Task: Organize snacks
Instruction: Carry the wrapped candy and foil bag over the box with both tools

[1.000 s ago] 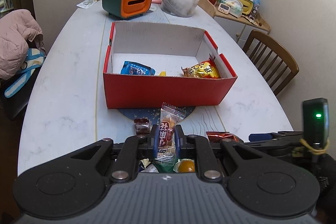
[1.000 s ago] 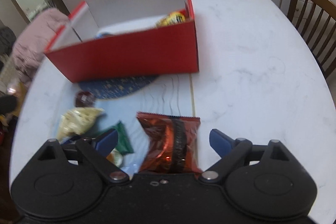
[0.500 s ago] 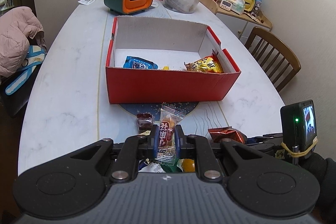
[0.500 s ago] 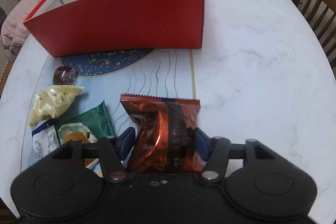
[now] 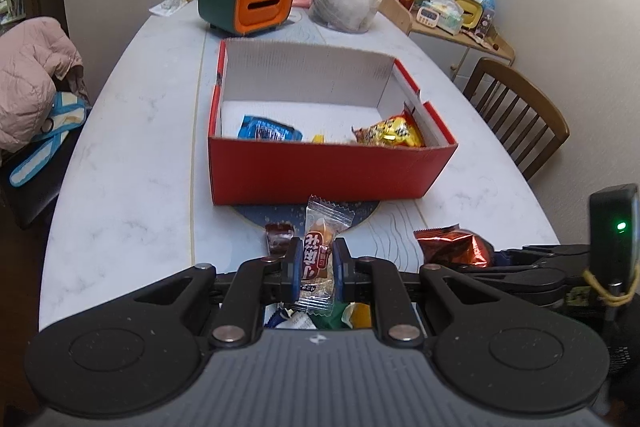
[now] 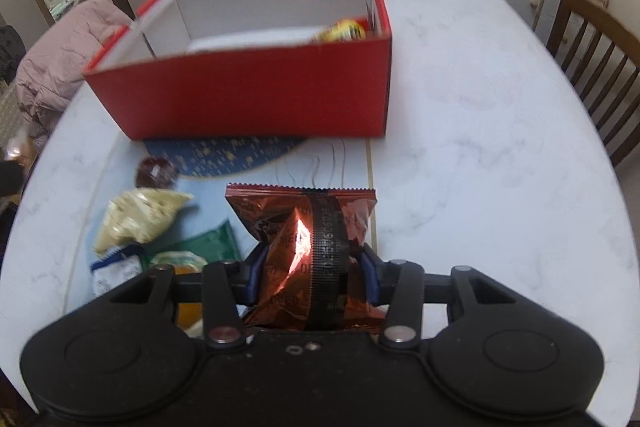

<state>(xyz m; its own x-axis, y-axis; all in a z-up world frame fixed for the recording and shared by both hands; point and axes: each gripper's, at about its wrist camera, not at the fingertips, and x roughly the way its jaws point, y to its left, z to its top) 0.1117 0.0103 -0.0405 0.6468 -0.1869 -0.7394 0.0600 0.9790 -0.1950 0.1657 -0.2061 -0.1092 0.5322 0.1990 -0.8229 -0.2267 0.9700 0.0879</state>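
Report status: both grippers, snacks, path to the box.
Left gripper shut on clear-wrapped snack. Right gripper just closed on red foil packet. Red box ahead, unobstructed.

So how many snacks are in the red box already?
3 visible: a blue packet at left, a yellow-orange bag at right, a small yellow piece between. The front wall may hide more.

Black left gripper (image 5: 316, 263) with blue fingers (image 5: 295, 263).

Red box (image 5: 332, 169), white inside; shiny copper-red packet (image 6: 308, 247), black band.
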